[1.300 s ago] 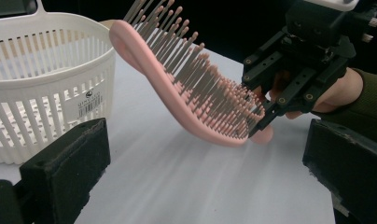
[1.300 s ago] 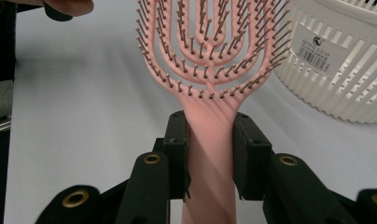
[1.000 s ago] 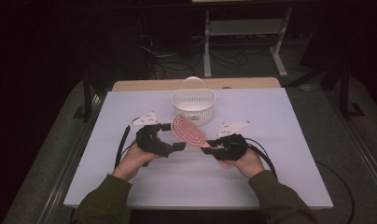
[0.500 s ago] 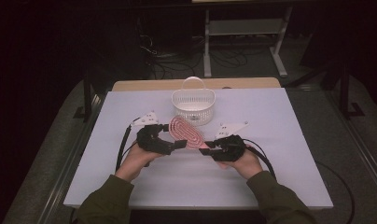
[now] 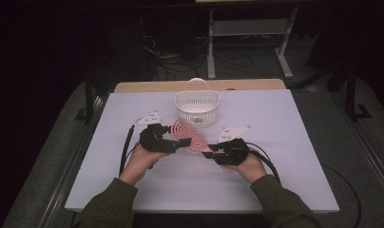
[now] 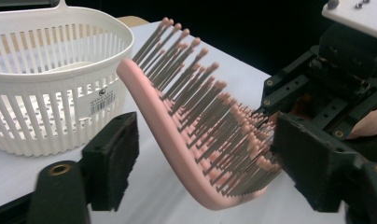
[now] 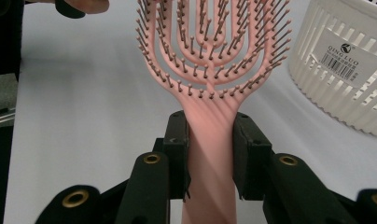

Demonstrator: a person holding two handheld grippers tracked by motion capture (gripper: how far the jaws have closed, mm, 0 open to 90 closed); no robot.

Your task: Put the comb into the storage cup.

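Table (image 5: 285,185): white top, bare apart from the white basket (image 5: 197,108) near its far edge.
Room: dark; cables and a metal stand (image 5: 249,35) on the floor behind.
Hairbrush (image 5: 190,135): pink, held above the table just before the basket.
Right tool (image 5: 214,153): pinching the hairbrush handle.
Left tool (image 5: 180,142): jaws just been closing around the bristled head, not yet pressing it.
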